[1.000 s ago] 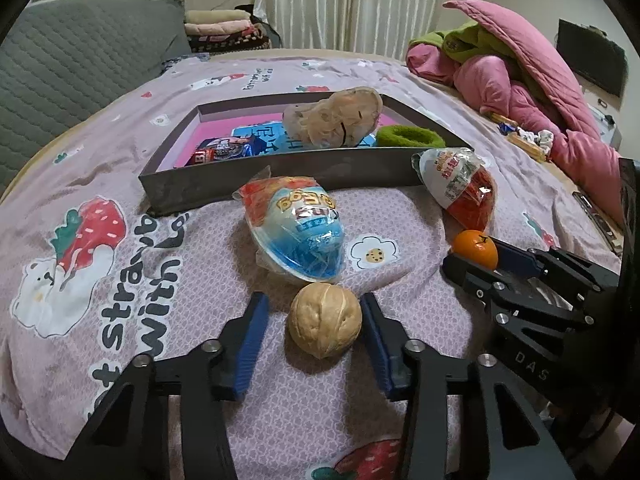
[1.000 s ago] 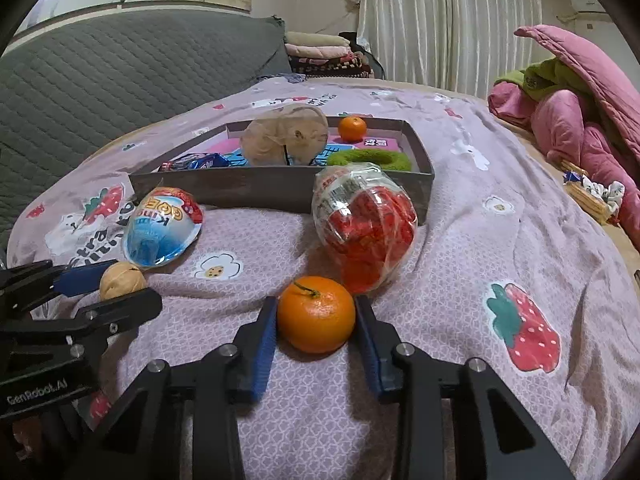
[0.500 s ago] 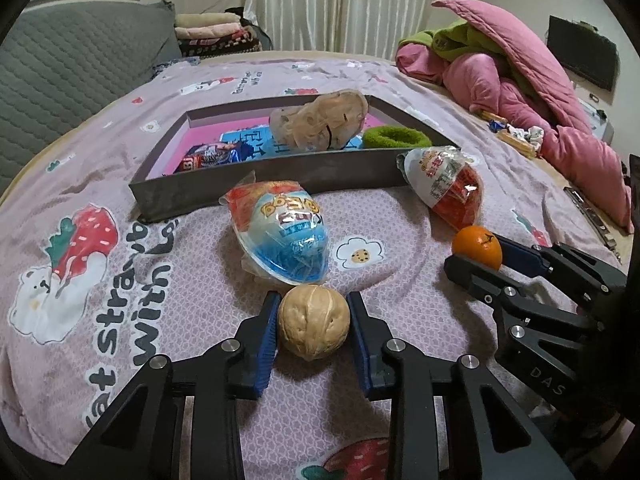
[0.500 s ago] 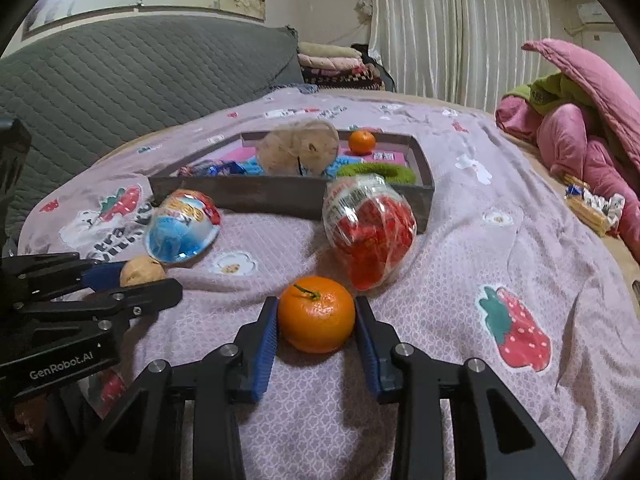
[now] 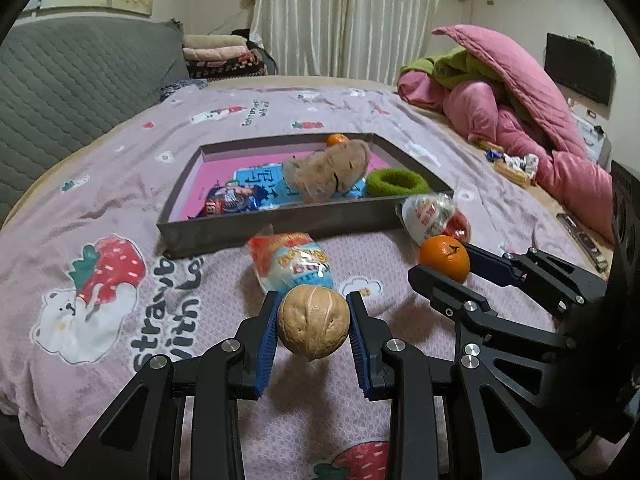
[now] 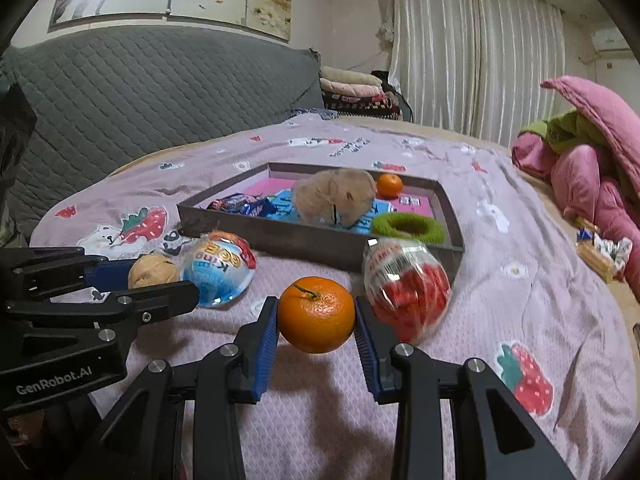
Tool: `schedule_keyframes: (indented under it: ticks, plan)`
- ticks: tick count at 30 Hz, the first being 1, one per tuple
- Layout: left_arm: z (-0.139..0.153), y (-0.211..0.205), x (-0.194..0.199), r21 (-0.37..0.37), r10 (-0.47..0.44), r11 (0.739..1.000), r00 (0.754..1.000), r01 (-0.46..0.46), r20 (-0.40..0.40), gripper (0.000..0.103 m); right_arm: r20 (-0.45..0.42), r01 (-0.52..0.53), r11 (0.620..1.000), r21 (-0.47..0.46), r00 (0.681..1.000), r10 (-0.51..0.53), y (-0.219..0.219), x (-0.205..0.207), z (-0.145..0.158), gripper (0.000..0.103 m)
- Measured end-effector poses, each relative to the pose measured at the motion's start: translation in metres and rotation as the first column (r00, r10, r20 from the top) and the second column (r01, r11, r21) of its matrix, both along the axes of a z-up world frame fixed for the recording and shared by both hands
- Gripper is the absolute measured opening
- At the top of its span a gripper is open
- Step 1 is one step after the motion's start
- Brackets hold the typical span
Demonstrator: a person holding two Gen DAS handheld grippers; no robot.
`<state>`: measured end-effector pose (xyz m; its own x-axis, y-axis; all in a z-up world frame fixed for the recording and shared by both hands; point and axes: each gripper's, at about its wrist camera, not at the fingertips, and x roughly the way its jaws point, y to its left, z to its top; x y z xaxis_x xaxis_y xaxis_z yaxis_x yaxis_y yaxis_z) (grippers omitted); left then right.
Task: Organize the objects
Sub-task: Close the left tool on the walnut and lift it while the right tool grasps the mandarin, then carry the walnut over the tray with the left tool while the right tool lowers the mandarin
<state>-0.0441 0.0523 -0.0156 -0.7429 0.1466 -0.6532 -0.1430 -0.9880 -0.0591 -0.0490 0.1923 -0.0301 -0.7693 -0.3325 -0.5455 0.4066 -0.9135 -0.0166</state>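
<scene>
left wrist view: the left gripper [image 5: 313, 322] is clamped on a walnut [image 5: 313, 323], blue pads pressed to both its sides, and the nut hangs clear of the bedspread [image 5: 100, 184]. just past it lies a blue egg [image 5: 294, 264] in its wrapper, and beyond that the tray [image 5: 280, 224], which already holds a plush [image 5: 328, 168], a green ring [image 5: 396, 182], a snack pack [image 5: 230, 202] and a small orange at the far wall. off to the right, the right gripper [image 5: 444, 268] carries an orange [image 5: 444, 258], with a red egg [image 5: 434, 216] behind it by the tray's near corner.

right wrist view: the right gripper [image 6: 316, 316] squeezes the orange [image 6: 316, 314] between its pads, lifted off the cloth with its shadow below. the red egg [image 6: 406, 292] sits just beyond, against the tray [image 6: 320, 240]. at left the left gripper [image 6: 160, 280] holds the walnut [image 6: 152, 272], next to the blue egg [image 6: 220, 272].

to me this looks like the carry step: both picks are made, neither thing is in the tray yet. the next move likely calls for taking each over the near wall, clear of the two eggs in front, and letting go on a bare patch of the floor, away from the plush and ring. both eggs are left to fetch afterwards.
</scene>
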Motion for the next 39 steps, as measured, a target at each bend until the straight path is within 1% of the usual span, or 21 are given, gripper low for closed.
schedule_keyframes:
  ticks: [6, 16, 19, 22, 26, 31, 33, 37, 39]
  plan:
    - [0.008, -0.010, -0.004, 0.013, 0.025, 1.000, 0.999, -0.025, -0.020, 0.033, -0.032, 0.004, 1.000, -0.004, 0.999, -0.004, -0.002, -0.003, 0.008, 0.037]
    - [0.020, -0.018, -0.015, 0.015, 0.062, 0.998, 0.997, -0.062, -0.043, 0.033, -0.097, 0.018, 1.000, -0.006, 0.995, -0.018, 0.005, -0.015, 0.026, 0.037]
    - [0.026, -0.020, -0.021, 0.029, 0.074, 0.997, 0.996, -0.073, -0.052, 0.033, -0.120, 0.014, 1.000, -0.013, 0.993, -0.015, 0.006, -0.019, 0.033, 0.037]
    - [0.030, -0.023, -0.031, 0.067, 0.080, 0.995, 0.996, -0.077, -0.044, 0.033, -0.144, 0.009, 1.000, -0.012, 0.989, -0.011, 0.006, -0.023, 0.038, 0.037]
    - [0.030, -0.021, -0.041, 0.079, 0.081, 0.994, 0.996, -0.077, -0.046, 0.033, -0.155, 0.000, 1.000, 0.002, 0.988, 0.000, 0.002, -0.031, 0.040, 0.037]
    - [0.036, -0.013, -0.052, 0.052, 0.068, 0.997, 0.995, -0.064, -0.079, 0.033, -0.162, -0.016, 1.000, -0.014, 0.987, 0.013, -0.003, -0.039, 0.041, 0.037]
    - [0.037, -0.011, -0.058, 0.053, 0.064, 0.997, 0.995, -0.059, -0.078, 0.033, -0.158, -0.020, 0.999, -0.025, 0.987, 0.016, -0.003, -0.042, 0.041, 0.037]
    - [0.037, -0.011, -0.068, 0.079, 0.064, 0.995, 0.996, -0.059, -0.068, 0.033, -0.145, -0.019, 1.000, -0.024, 0.989, 0.016, -0.003, -0.047, 0.040, 0.037]
    - [0.035, -0.011, -0.074, 0.074, 0.064, 0.995, 0.996, -0.059, -0.066, 0.033, -0.142, -0.017, 1.000, -0.024, 0.990, 0.013, -0.002, -0.049, 0.040, 0.037]
